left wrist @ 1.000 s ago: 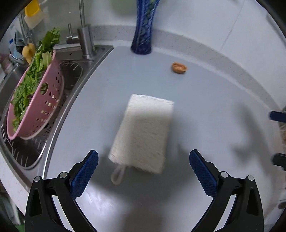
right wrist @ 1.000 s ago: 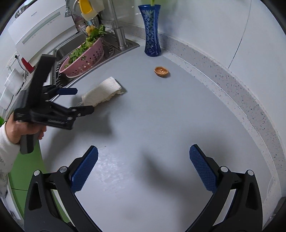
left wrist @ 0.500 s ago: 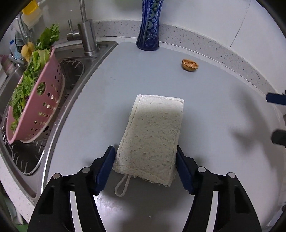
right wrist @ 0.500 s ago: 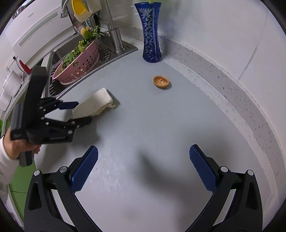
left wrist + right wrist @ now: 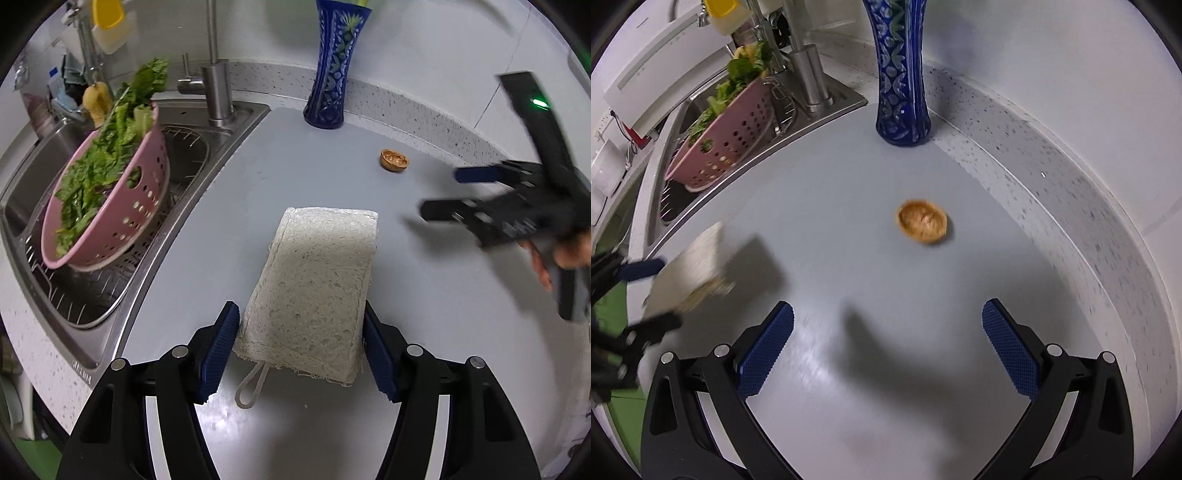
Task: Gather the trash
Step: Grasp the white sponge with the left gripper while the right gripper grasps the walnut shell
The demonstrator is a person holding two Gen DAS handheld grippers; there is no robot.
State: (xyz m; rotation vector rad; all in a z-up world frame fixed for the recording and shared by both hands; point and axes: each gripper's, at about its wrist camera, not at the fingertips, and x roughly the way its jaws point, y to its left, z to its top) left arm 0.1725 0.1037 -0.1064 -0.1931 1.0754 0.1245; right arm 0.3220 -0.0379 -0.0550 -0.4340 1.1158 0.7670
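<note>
My right gripper (image 5: 886, 343), jaws apart and empty, points at the shell (image 5: 922, 226) centre frame, straight ahead, nearer than my left gripper (image 5: 299, 347), clamped on the sponge (image 5: 314, 291).

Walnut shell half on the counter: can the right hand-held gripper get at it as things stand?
Probably yes. The right hand-held gripper is open and empty, the walnut shell half lies ahead on bare counter, and the blue vase stands well behind it.
</note>
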